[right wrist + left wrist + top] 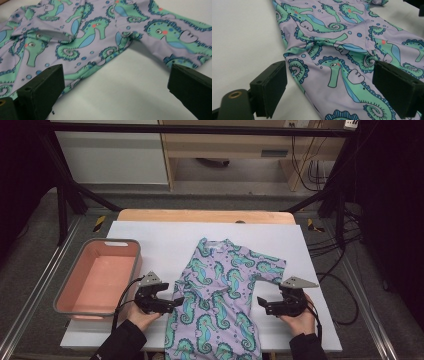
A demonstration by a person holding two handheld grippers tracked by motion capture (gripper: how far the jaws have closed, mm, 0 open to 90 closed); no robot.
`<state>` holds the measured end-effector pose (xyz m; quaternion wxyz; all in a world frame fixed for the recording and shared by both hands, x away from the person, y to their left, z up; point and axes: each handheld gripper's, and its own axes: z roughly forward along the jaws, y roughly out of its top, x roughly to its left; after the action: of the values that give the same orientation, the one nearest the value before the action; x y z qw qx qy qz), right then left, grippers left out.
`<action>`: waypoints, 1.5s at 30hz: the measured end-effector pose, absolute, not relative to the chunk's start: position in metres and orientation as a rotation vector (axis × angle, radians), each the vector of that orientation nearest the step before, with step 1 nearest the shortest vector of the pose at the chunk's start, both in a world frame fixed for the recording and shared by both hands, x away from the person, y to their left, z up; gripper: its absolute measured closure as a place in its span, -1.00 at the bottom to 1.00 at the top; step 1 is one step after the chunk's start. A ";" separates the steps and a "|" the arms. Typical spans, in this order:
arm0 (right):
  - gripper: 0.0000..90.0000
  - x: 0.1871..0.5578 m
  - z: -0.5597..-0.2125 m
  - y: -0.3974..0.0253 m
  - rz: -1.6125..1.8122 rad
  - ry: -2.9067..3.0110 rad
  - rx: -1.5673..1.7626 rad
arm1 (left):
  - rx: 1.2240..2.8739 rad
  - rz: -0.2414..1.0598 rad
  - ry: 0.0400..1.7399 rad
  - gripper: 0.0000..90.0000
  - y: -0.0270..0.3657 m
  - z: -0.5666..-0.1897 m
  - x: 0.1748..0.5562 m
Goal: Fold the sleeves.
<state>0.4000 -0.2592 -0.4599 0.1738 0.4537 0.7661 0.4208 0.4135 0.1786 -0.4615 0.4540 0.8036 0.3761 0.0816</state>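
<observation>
So far, I judge, very little of the folding is done: the seahorse-print shirt [220,295] lies face up on the white sheet [150,237] that covers the table, its collar toward the far edge and its hem hanging just over the near edge by my arms. The sleeve on my left side already lies turned in over the body, making a soft ridge of cloth that my left gripper view shows running across the print, while the sleeve on my right side [267,265] lies spread out flat toward the far right. My left gripper [172,302] sits at the shirt's left edge with its jaws spread apart and nothing between them; in its own view the cloth edge passes between the two black pads without touching either. My right gripper [262,304] rests just beside the shirt's right edge, jaws likewise wide and empty, and its view looks across bare white sheet to the armpit where the spread sleeve meets the body. The pink tub [97,275] stands to the left of the shirt, well apart from it, with nothing inside. What is left, as I read it, is nearly everything: taking hold of the side edges, bringing the right sleeve in, folding the body over, and probably setting the folded shirt in the tub.
</observation>
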 end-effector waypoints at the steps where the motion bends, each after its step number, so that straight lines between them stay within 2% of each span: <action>1: -0.96 0.403 -0.458 -0.260 1.189 2.166 1.284 | 1.986 0.202 0.923 -0.73 0.179 -0.462 0.413; 14: -0.89 0.448 -0.436 -0.268 1.201 2.058 1.347 | 1.995 0.192 0.929 -0.73 0.186 -0.468 0.407; 26: -0.79 0.478 -0.451 -0.287 1.116 2.018 1.463 | 2.005 0.194 0.925 -0.73 0.187 -0.471 0.404; 33: -0.65 0.489 -0.468 -0.290 1.018 2.026 1.544 | 2.012 0.190 0.920 -0.73 0.187 -0.473 0.405; 45: -0.19 0.492 -0.480 -0.296 0.926 2.029 1.577 | 2.014 0.203 0.924 -0.73 0.187 -0.474 0.406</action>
<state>0.4916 -0.2959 -0.4797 0.2036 0.5654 0.7272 0.3318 0.4058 0.1865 -0.4740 0.4424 0.8116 0.3726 0.0820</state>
